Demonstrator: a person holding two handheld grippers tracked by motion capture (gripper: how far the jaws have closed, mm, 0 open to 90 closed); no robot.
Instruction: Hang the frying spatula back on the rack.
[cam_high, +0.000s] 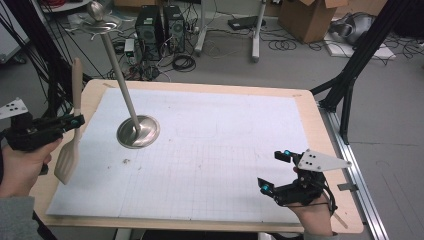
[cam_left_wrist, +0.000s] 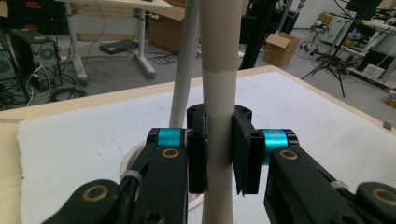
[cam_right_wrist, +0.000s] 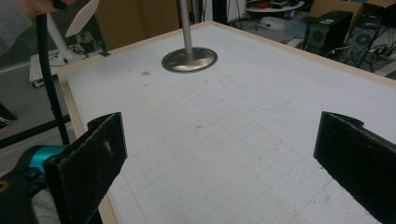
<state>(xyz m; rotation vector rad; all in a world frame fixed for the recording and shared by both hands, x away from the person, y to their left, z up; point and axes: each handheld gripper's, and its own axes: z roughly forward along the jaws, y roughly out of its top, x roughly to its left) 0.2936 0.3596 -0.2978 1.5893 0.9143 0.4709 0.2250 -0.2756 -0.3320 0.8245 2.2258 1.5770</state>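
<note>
High view: the left hand-held gripper (cam_high: 75, 121) clamps the handle of a beige slotted plastic spatula (cam_high: 70, 145), blade hanging below it over the wooden worktop (cam_high: 320, 150) edge. To its right stands a round-based steel stand (cam_high: 138, 131) on a white gridded mat (cam_high: 210, 150). The right hand-held gripper (cam_high: 274, 171) is spread wide.

Left gripper view: jaws pinch the spatula handle (cam_left_wrist: 218, 116).

Right gripper view: wide jaws, stand ahead (cam_right_wrist: 189, 58). No legible writing.

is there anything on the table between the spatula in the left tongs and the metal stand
Nothing visible stands between them. The left tongs hold the spatula upright at the table's left edge, blade hanging over the white mat. The stretch of mat from there to the stand's round base is bare apart from a small stain.
</note>
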